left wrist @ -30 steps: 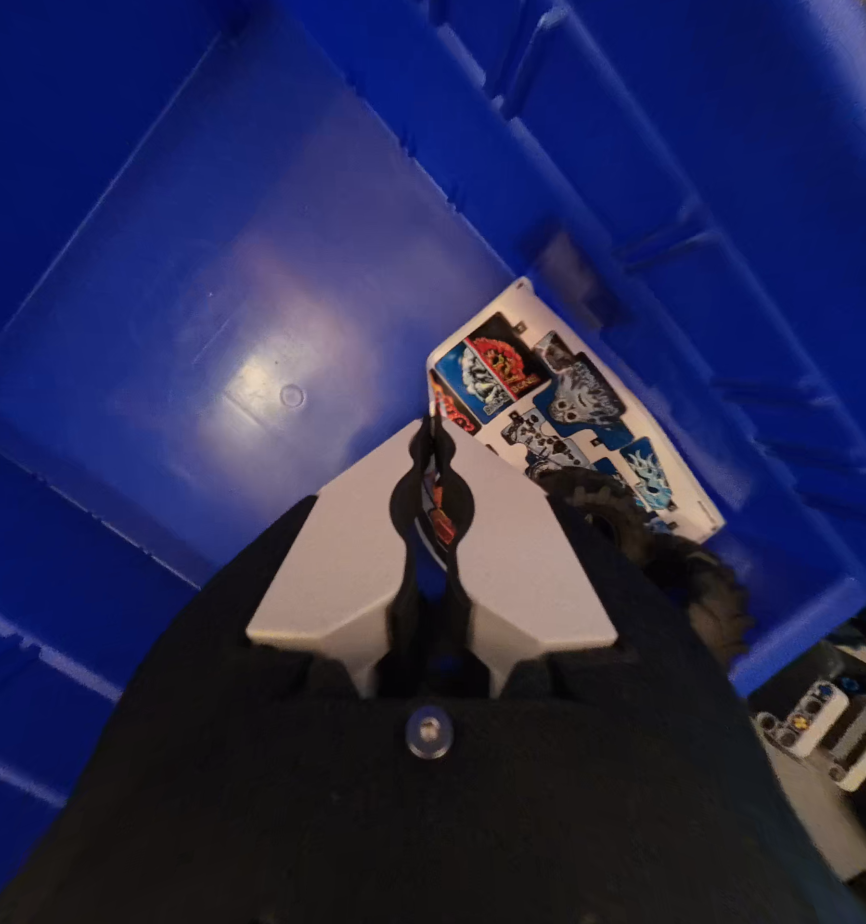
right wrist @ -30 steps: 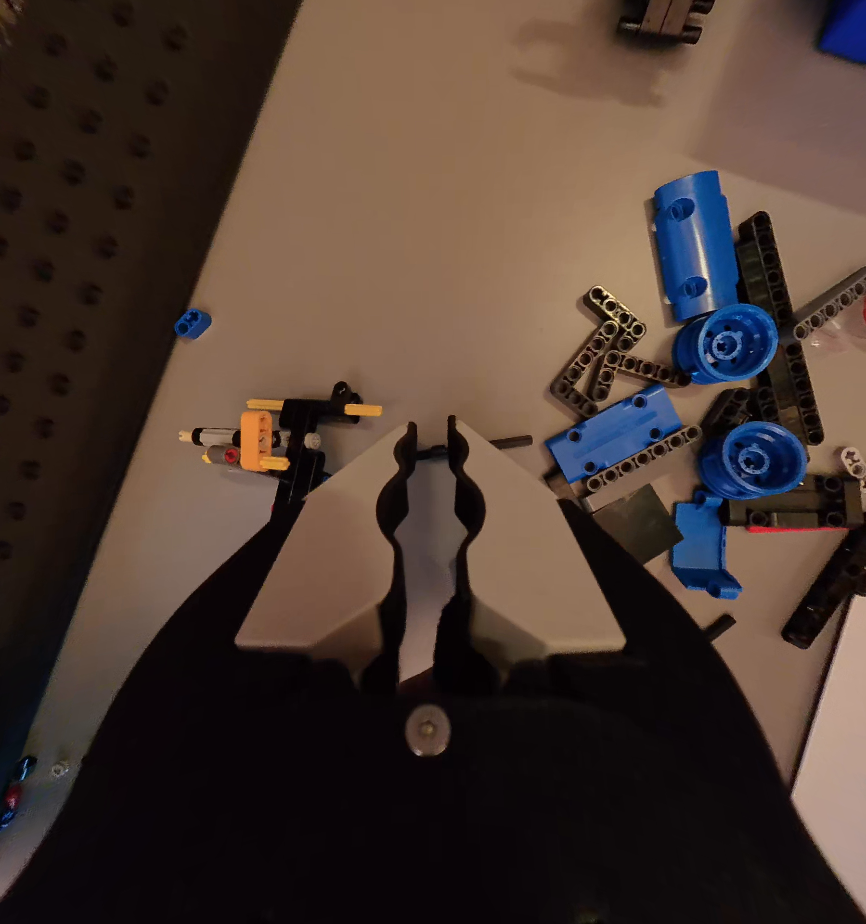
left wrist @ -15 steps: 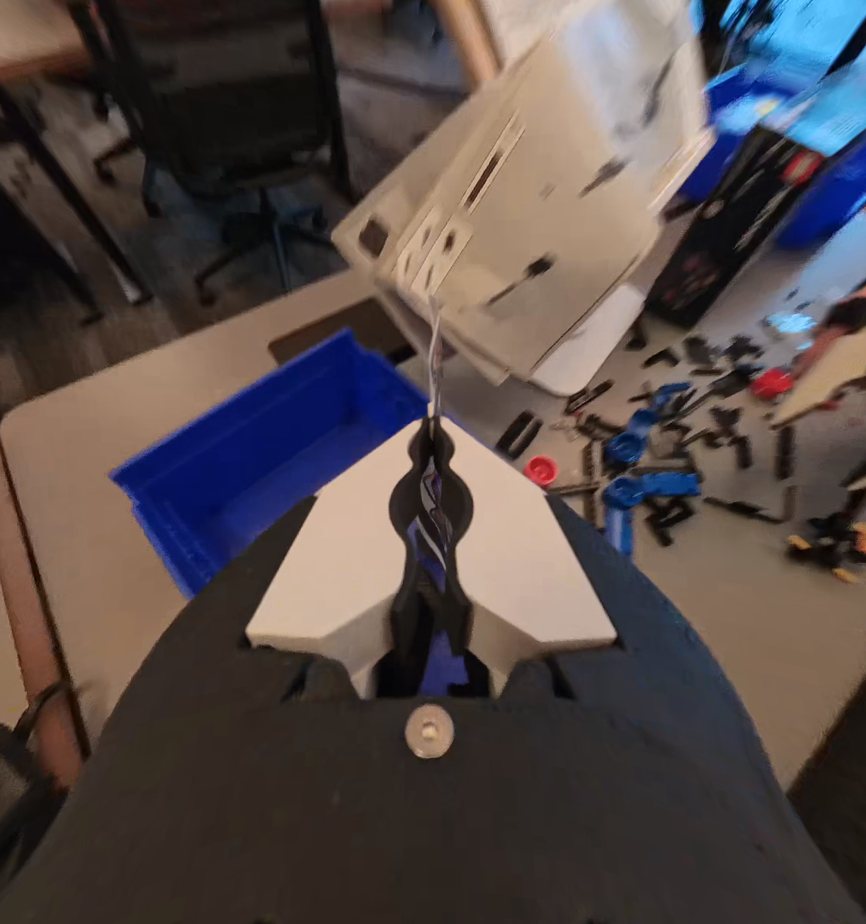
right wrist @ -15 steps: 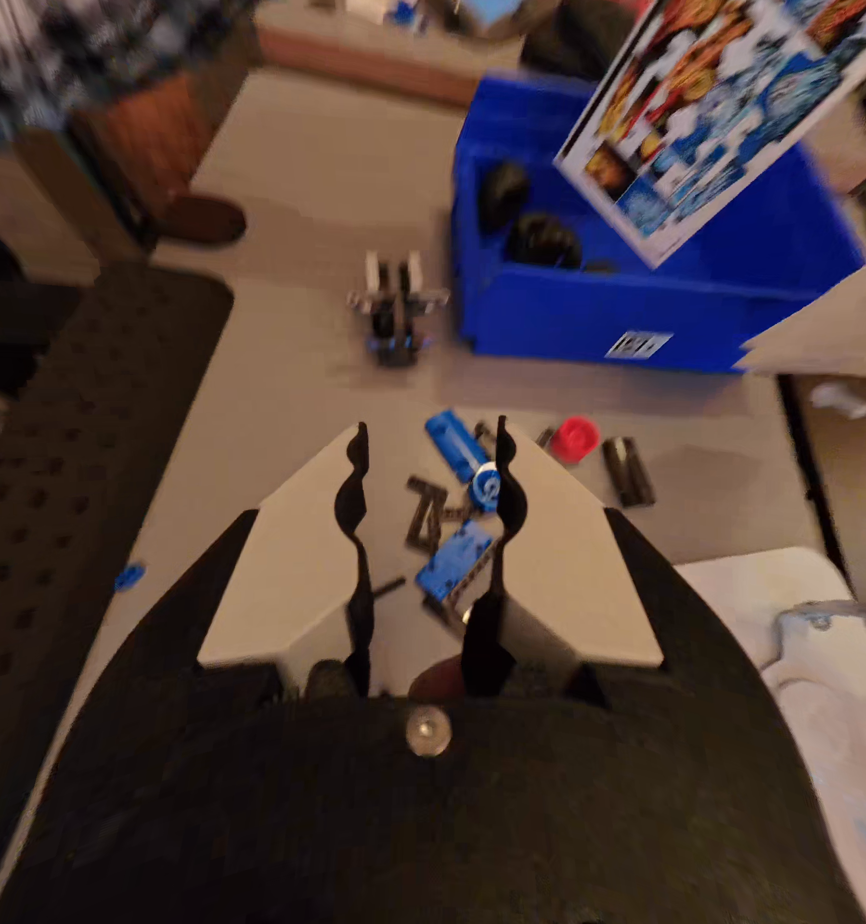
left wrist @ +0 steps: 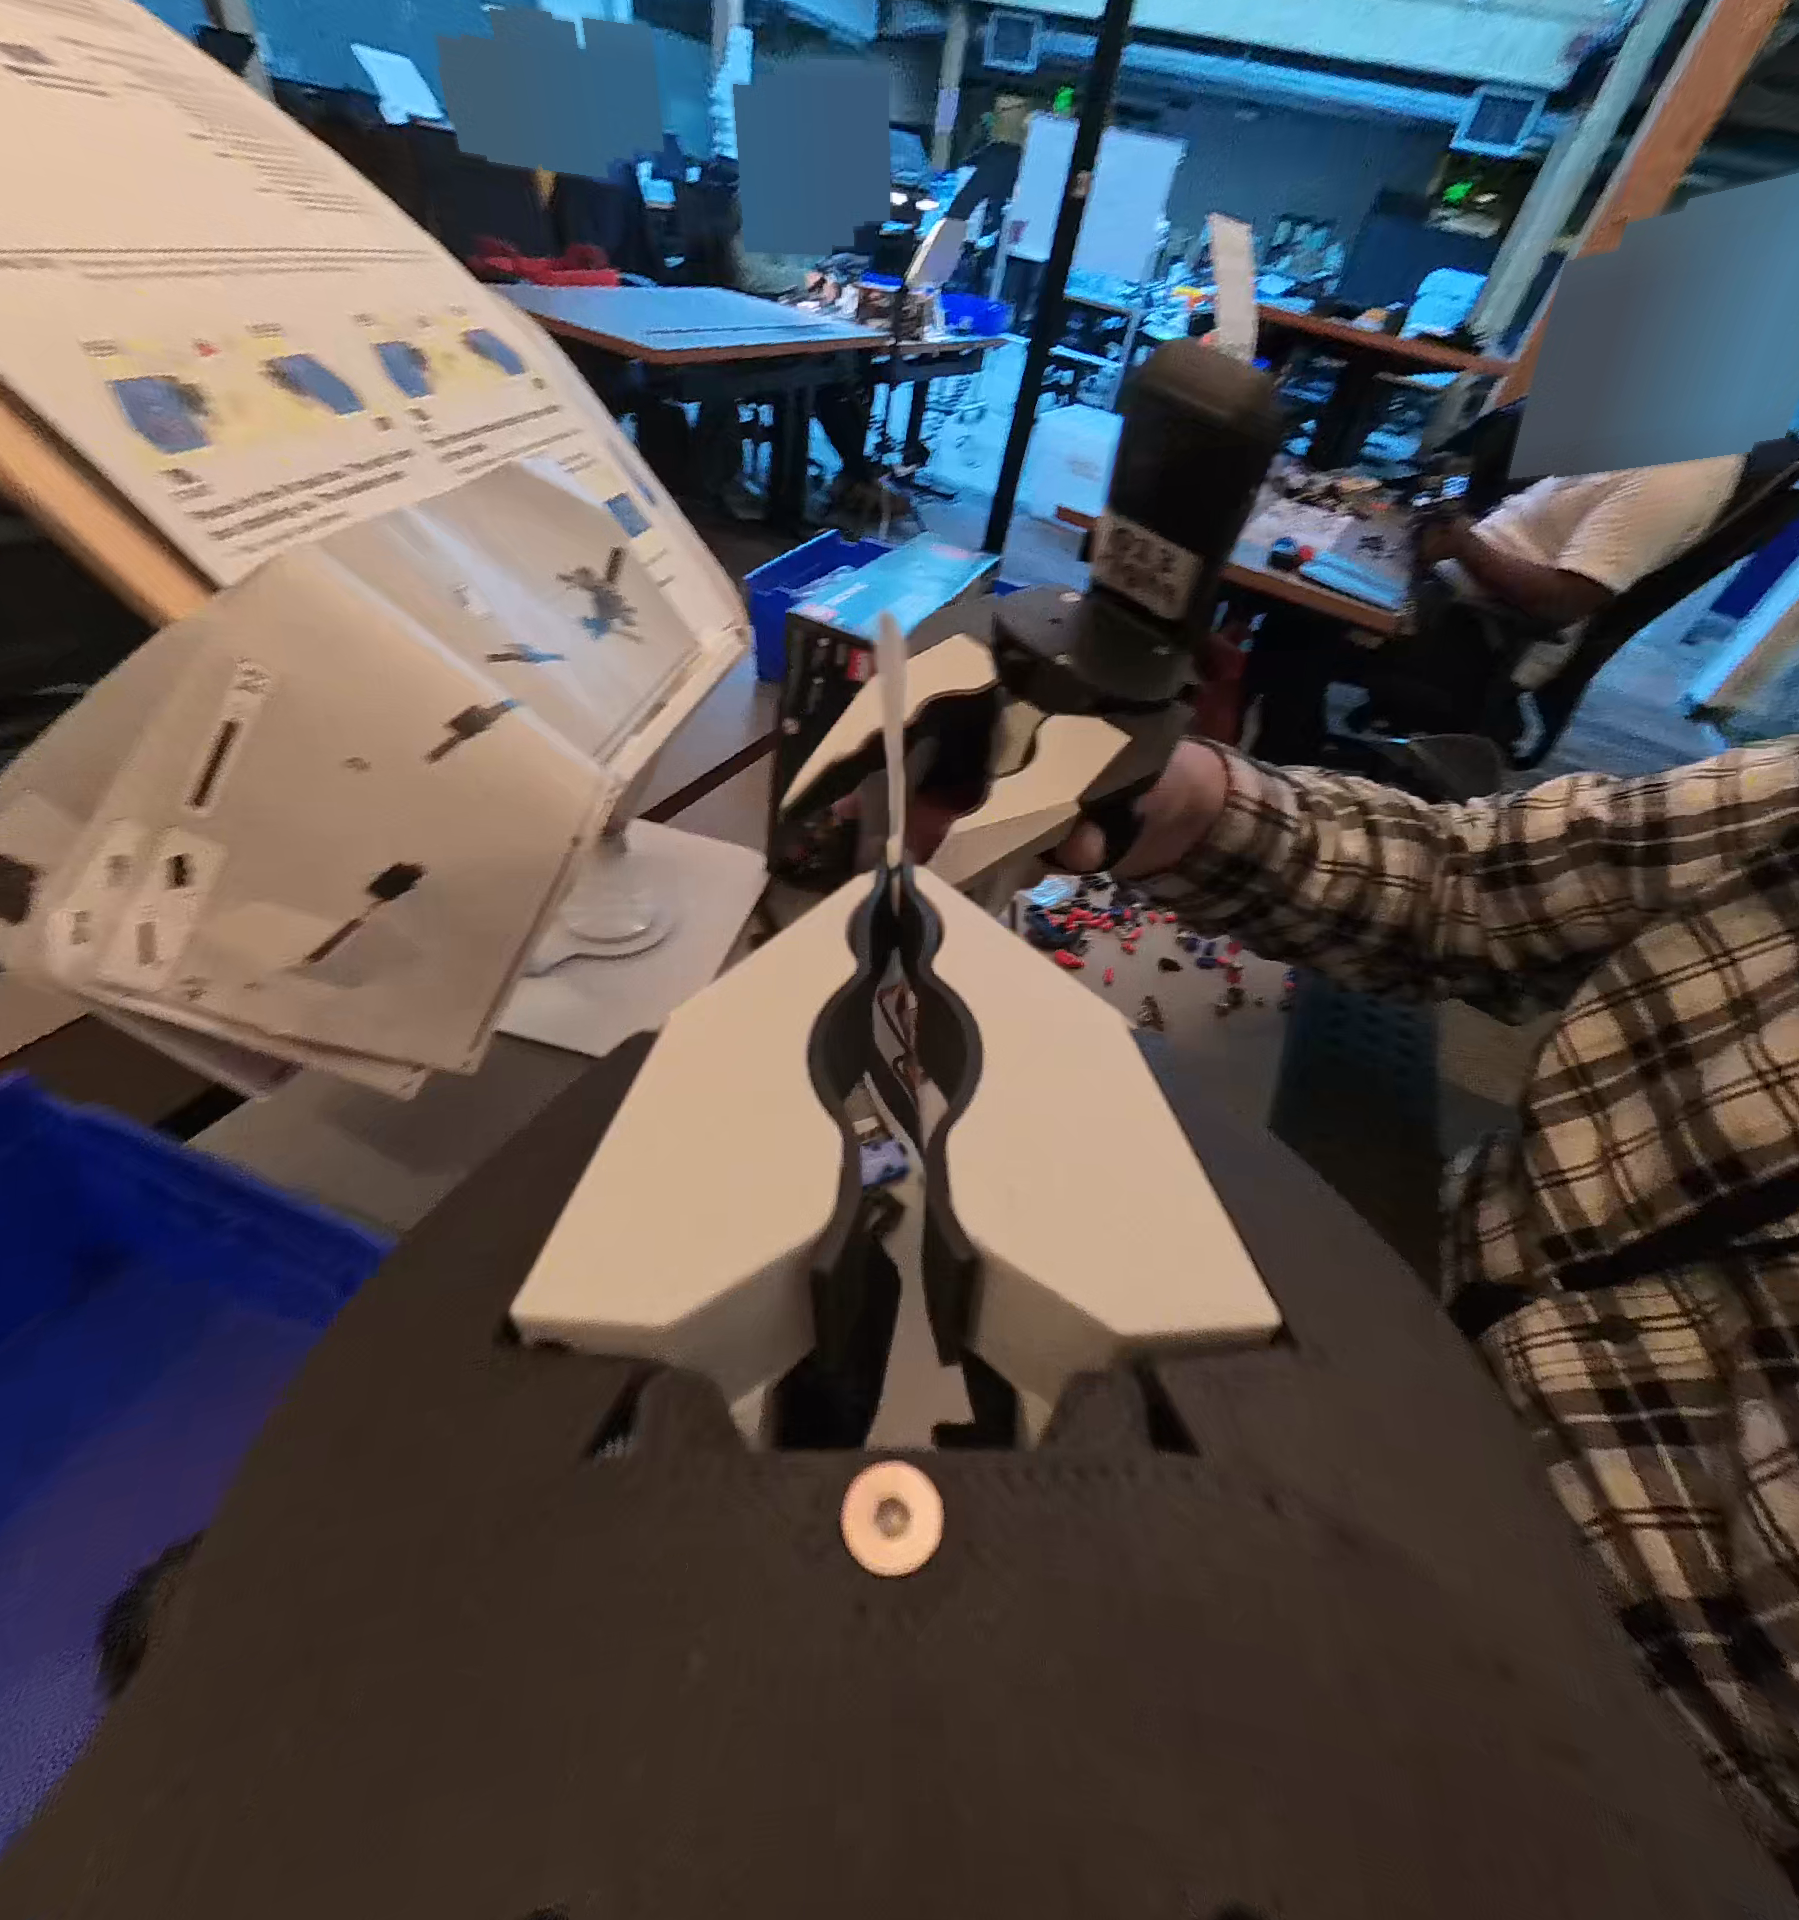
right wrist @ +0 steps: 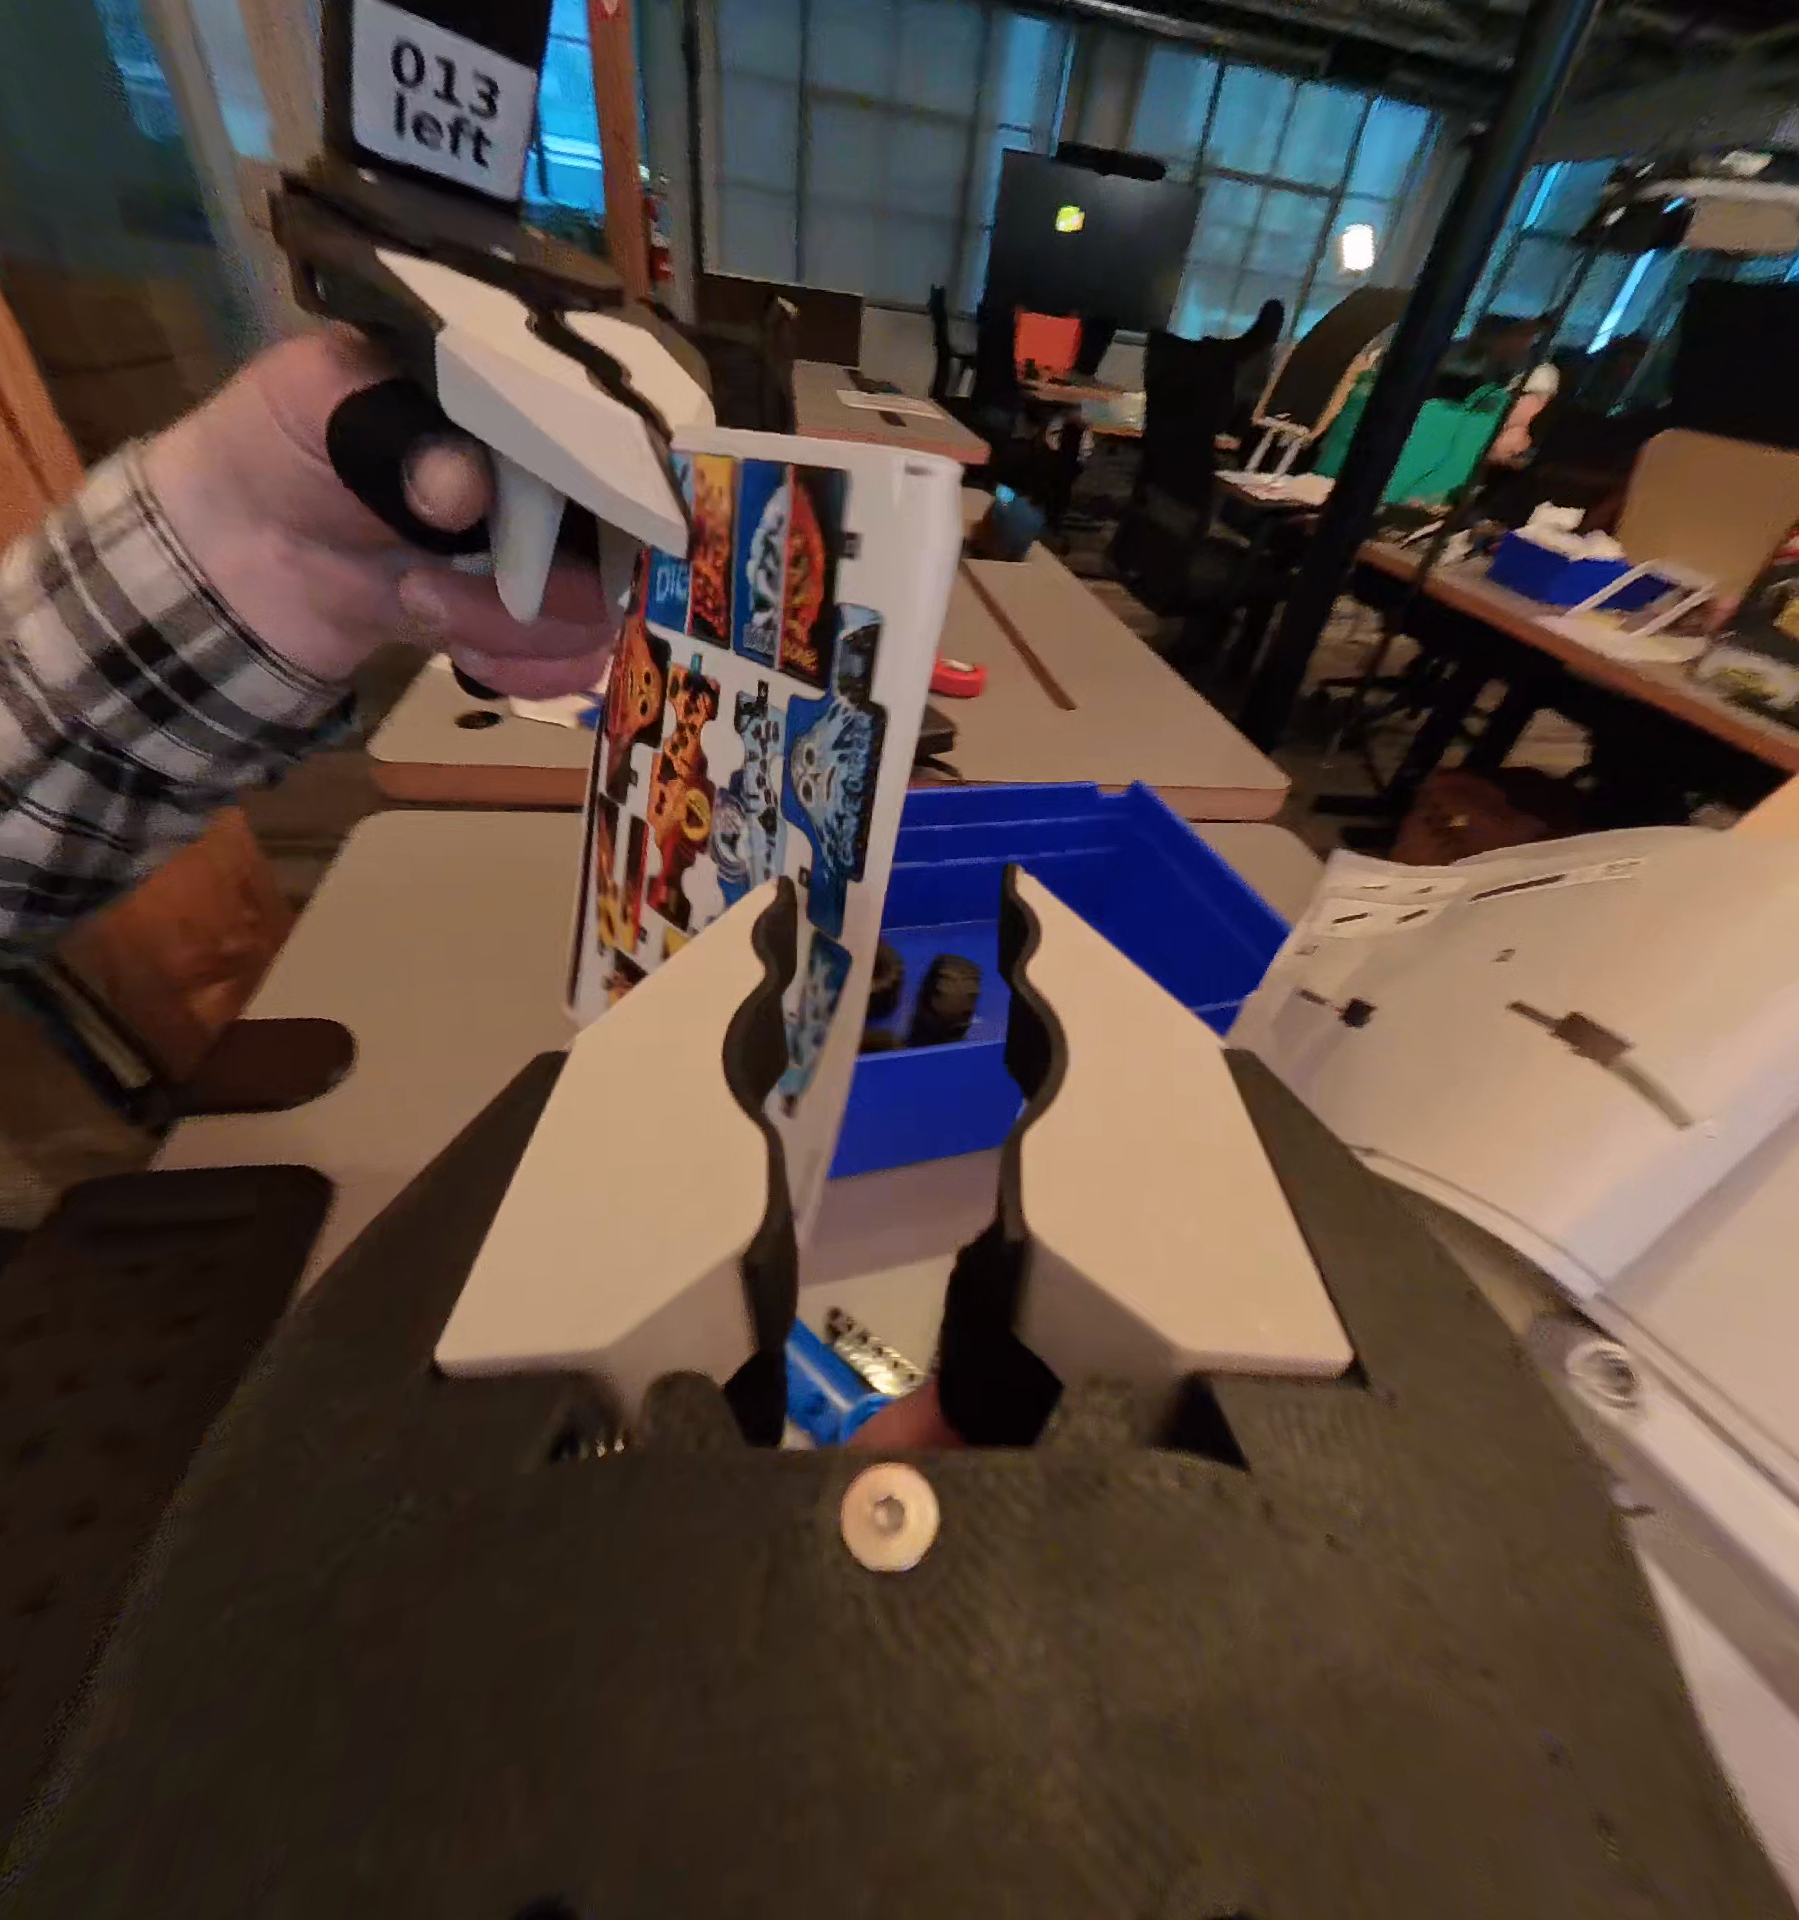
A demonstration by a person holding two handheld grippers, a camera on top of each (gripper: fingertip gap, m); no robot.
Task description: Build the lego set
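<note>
A shared workshop: rows of cluttered worktables [left wrist: 708,322], parts bins [right wrist: 1560,566], exposed ceiling, big windows [right wrist: 1279,156]

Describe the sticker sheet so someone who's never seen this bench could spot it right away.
Find the blue bin on the grey table; above and in front of it, the left gripper pinches the sticker sheet by its top corner. It's a white card hanging nearly upright, covered in orange and blue decals, unlike the pale instruction pages to the right.

White-fingered black tool [right wrist: 900,914]; silver screw [right wrist: 890,1516]; plaid sleeve [right wrist: 74,665].
</note>
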